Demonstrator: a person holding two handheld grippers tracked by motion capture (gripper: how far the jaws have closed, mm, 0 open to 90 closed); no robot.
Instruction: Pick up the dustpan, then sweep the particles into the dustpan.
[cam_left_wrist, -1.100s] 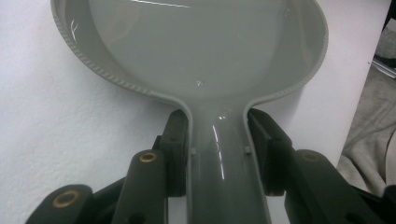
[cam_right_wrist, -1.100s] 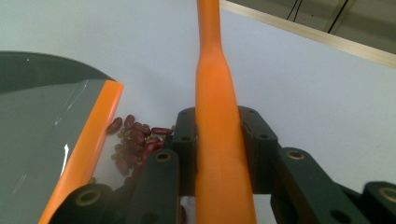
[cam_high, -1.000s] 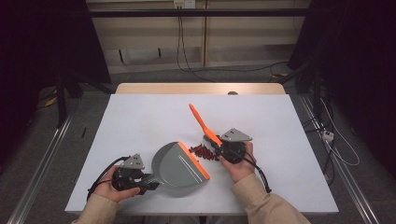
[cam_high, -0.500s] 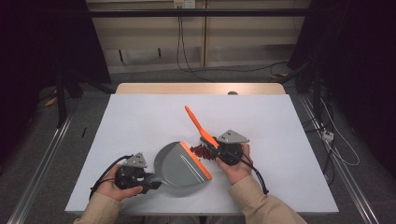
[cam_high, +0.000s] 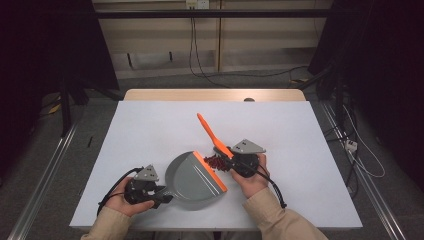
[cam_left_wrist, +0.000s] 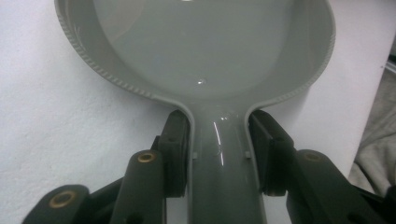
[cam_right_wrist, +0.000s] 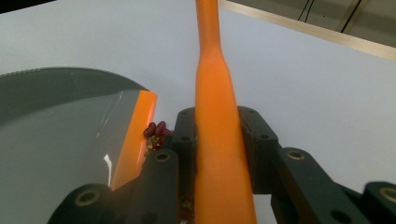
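Left gripper: its jaws are clamped on the handle of the grey plastic dustpan with an orange lip, close to where the handle widens into the pan.
Dustpan: it lies flat on the white table, in front of the person and a little to the left; it looks light, stiff and smooth, so the narrow handle seems the safe place to hold.
Red beans: a small heap just beside the orange lip; small and hard, I think they roll easily.
Right gripper: closed tight on the orange plastic brush, low on its handle; the handle points up and away, and looks rigid and light.
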